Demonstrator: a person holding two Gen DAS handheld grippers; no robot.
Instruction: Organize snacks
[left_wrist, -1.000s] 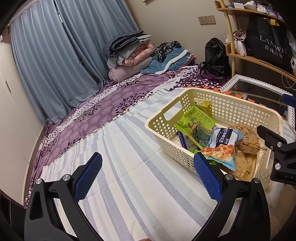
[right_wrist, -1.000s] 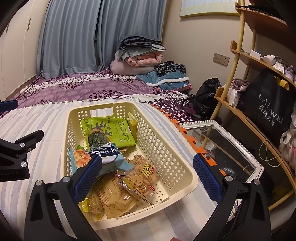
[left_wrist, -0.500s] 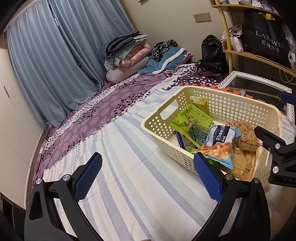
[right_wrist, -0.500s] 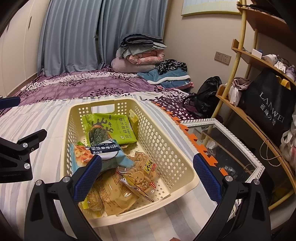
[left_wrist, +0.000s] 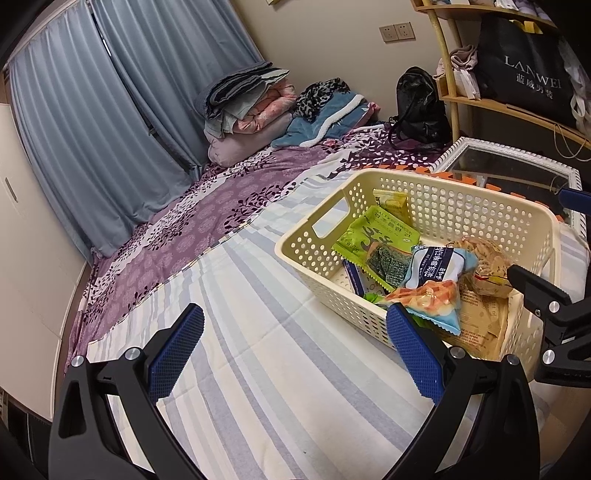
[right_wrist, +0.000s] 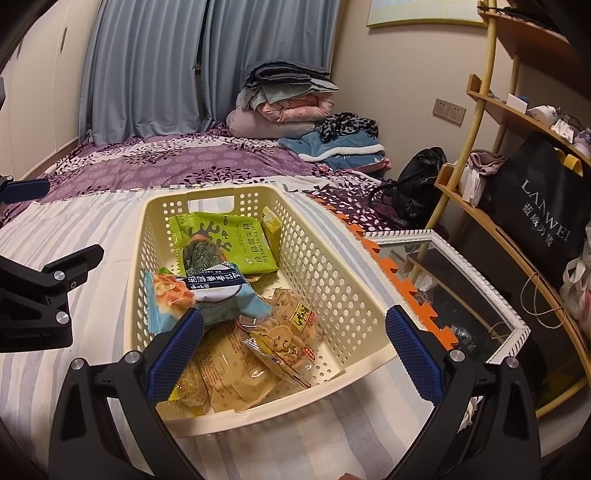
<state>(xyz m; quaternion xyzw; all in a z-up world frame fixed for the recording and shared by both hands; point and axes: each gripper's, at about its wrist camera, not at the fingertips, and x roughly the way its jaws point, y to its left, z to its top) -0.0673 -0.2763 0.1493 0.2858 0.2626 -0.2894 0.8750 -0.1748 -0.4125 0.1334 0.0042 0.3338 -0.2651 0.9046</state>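
Fingers (left_wrist: 177, 350) of the left gripper (left_wrist: 295, 354) are gaping wide, gripping nothing, hanging over the striped blue-and-white bedsheet (left_wrist: 258, 369). The right gripper (right_wrist: 293, 354) fingers (right_wrist: 412, 354) are also spreading wide and empty, hovering above the near end of the cream perforated plastic basket (right_wrist: 332, 258). The basket is sitting on the bed near its right edge, holding a green seaweed packet (right_wrist: 229, 236), a light-blue snack bag (right_wrist: 207, 295), a clear cracker bag (right_wrist: 284, 332) and tan biscuit packs (right_wrist: 229, 373).
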